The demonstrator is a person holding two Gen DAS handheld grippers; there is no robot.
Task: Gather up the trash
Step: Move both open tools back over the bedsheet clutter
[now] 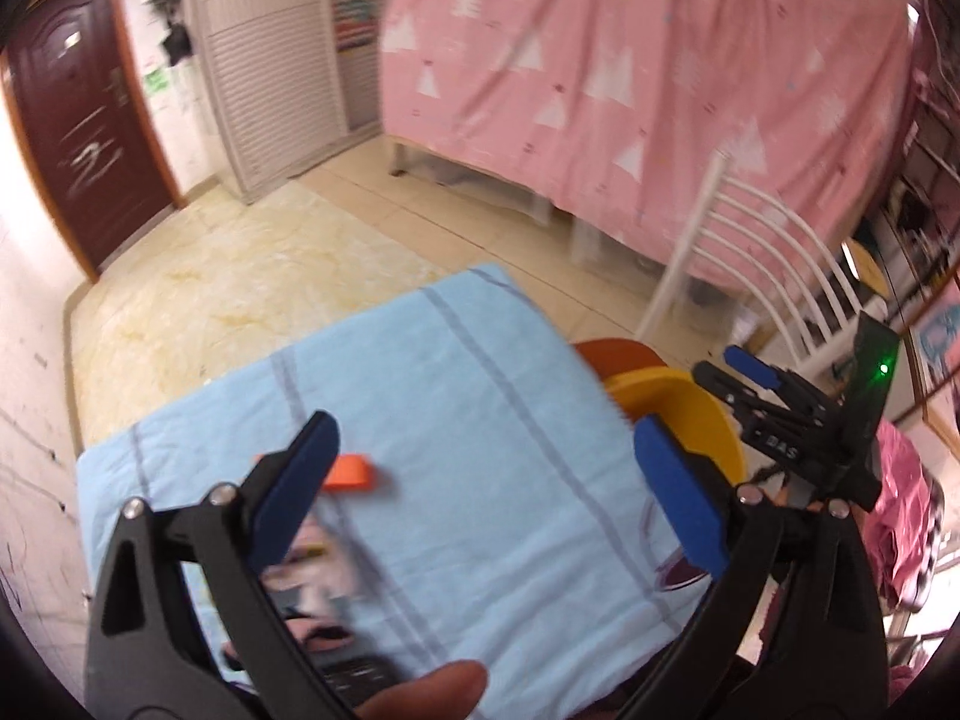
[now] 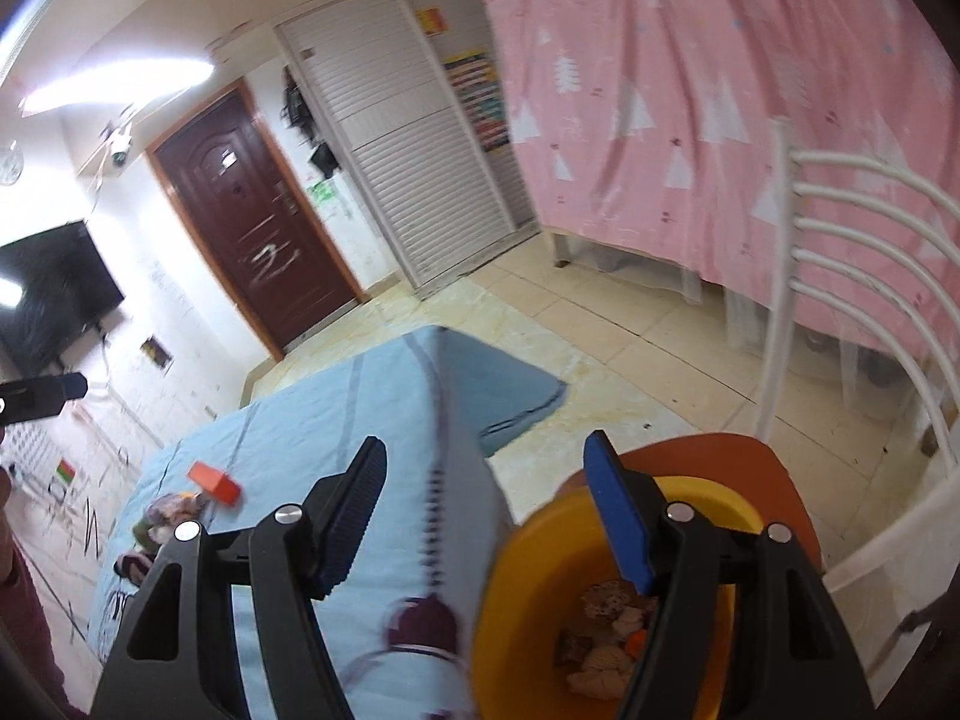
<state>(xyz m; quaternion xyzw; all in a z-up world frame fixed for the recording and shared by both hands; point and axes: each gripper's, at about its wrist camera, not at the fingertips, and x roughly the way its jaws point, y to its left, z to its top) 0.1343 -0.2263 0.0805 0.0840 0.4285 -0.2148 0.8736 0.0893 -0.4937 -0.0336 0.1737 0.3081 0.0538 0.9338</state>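
so the desk [image 1: 480, 420] is covered with a light blue cloth with thin grey stripes. An orange block [image 1: 351, 473] sits on it, and some blurry wrappers [image 2: 162, 516] lie near the same corner. Just off the desk edge there's a yellow bin [image 2: 540, 588] on an orange chair seat [image 2: 744, 462], with crumpled trash [image 2: 606, 642] already inside. The left tool [image 1: 480, 498] hangs over the cloth with its jaws spread wide, nothing between them. The right tool [image 2: 486, 516] is over the desk edge and bin, jaws partly apart, nothing gripped. Room: beige tiled floor [image 1: 240, 288], dark red door [image 2: 252, 222], white louvered wardrobe [image 2: 408, 168], pink sheet [image 1: 630, 60] draped over a frame, white chair back [image 2: 852, 240]
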